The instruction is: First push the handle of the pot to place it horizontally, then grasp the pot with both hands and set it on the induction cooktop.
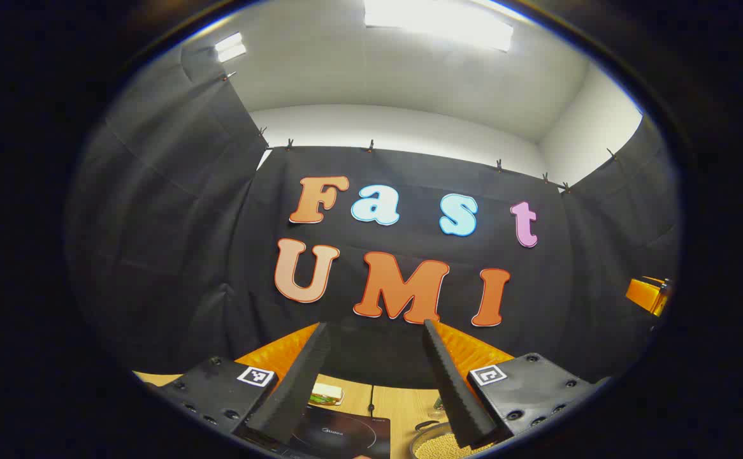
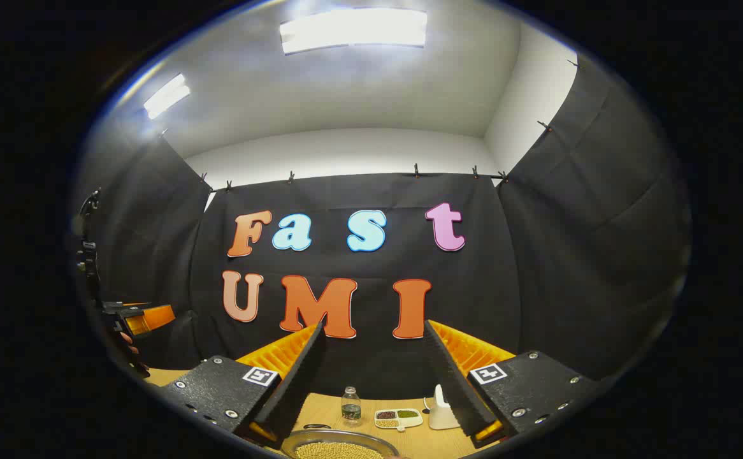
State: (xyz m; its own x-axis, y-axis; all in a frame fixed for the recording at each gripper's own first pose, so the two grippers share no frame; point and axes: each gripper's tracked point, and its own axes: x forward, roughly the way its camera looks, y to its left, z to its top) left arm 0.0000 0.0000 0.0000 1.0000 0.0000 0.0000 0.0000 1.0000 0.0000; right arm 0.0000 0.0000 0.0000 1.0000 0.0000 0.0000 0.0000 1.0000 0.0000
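Left tongs point(image 1: 375, 376): spread wide and holding nothing, raised above the surface point(image 1: 403, 405) and aimed at the booth's back wall, a waiting pose, by the look of it, rather than a working one.
Right tongs point(image 2: 375, 379): likewise spread and unladen, held high and level with their partner.
Pot point(image 1: 438, 443): low in the left gripper view, under the tip of the right-hand finger, filled with pale grains; in the right gripper view it sits at the bottom edge, between and below the two fingers. Neither pair touches it.
Handle: a thin dark loop near the rim (its angle cannot be read from here).
Induction cooktop point(image 1: 339, 437): flat and dark, just beside the pot, close enough, one judges, for a short lift.
Background: a water bottle point(image 2: 350, 404), a divided dish point(image 2: 398, 418) and a white jug point(image 2: 440, 411) stand farther back, well apart from the pot.
Stage: the push on the handle appears not yet begun.
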